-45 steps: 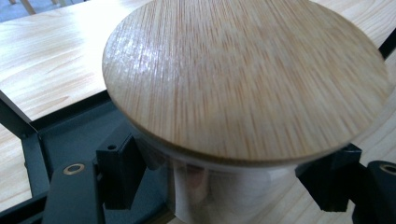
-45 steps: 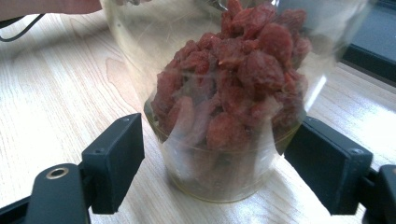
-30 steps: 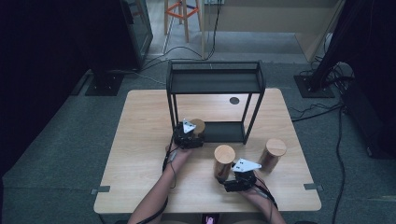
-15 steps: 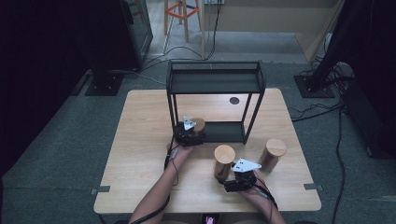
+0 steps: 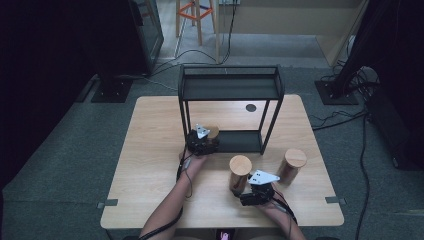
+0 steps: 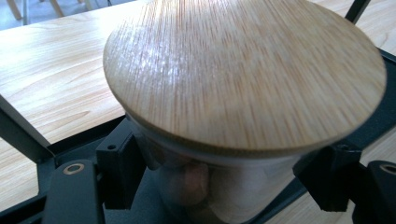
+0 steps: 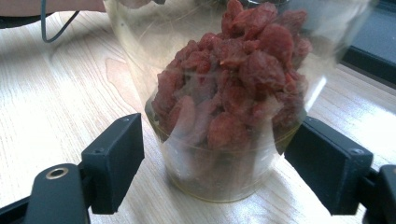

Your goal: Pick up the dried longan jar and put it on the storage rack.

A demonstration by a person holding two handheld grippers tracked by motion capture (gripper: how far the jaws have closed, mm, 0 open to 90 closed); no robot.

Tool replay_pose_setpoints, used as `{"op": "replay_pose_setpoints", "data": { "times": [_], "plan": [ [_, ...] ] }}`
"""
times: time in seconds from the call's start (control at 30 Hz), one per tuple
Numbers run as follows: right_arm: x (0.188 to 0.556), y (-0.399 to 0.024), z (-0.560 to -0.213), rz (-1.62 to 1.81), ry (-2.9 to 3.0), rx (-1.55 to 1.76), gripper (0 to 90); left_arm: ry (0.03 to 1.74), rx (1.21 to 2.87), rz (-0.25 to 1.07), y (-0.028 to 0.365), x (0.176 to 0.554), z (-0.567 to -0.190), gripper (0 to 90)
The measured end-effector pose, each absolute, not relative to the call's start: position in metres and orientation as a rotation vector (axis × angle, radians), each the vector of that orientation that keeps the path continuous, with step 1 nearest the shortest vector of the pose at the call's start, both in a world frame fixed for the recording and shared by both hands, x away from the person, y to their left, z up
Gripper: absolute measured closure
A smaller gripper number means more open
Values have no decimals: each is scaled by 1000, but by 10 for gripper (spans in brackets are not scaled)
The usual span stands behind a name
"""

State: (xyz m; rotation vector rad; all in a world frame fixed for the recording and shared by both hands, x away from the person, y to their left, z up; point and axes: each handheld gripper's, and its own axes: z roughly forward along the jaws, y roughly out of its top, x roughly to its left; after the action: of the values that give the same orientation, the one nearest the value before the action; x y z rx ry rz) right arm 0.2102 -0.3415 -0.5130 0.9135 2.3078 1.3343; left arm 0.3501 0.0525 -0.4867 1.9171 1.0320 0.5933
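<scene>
**A:** Nearest first: what has the right gripper got?

**B:** Nothing clamped. Its jaws stand wide on either side of the middle jar, with a clear gap to the glass on both sides. That jar stands upright on the table, long axis vertical, wooden lid up, close to the front edge.

**A:** And inside it?

**B:** Dark red dried fruit, heaped above the jaws' height. A second lidded jar stands upright just to its right, apart from it.

**A:** Further out, the left gripper?

**B:** Its jaws sit against the glass of the jar with the round lid, under the lid's rim, closed on it. This jar is upright too, lid up, over the front-left corner of the lower shelf of the black rack. I cannot make out its contents.

**A:** The surroundings?

**B:** A pale wood table on grey carpet; cables trail across the floor beyond, and a wooden stool stands at the back.
</scene>
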Motion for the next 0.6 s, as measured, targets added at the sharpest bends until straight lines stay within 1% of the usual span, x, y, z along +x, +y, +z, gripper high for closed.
{"op": "replay_pose_setpoints", "data": {
  "times": [0.23, 0.3, 0.33, 0.6],
  "plan": [
    [210, -342, -513, 1340, 2307, 917, 197, 1045, 1923, 584, 51, 350, -485, 251],
    [210, -342, -513, 1338, 2308, 916, 198, 1049, 1946, 592, 48, 350, -483, 247],
    [210, -341, -513, 1333, 2310, 914, 197, 1056, 1961, 610, 43, 348, -483, 216],
    [211, -341, -513, 1332, 2314, 915, 196, 1060, 1954, 625, 41, 341, -486, 215]
  ]
}}
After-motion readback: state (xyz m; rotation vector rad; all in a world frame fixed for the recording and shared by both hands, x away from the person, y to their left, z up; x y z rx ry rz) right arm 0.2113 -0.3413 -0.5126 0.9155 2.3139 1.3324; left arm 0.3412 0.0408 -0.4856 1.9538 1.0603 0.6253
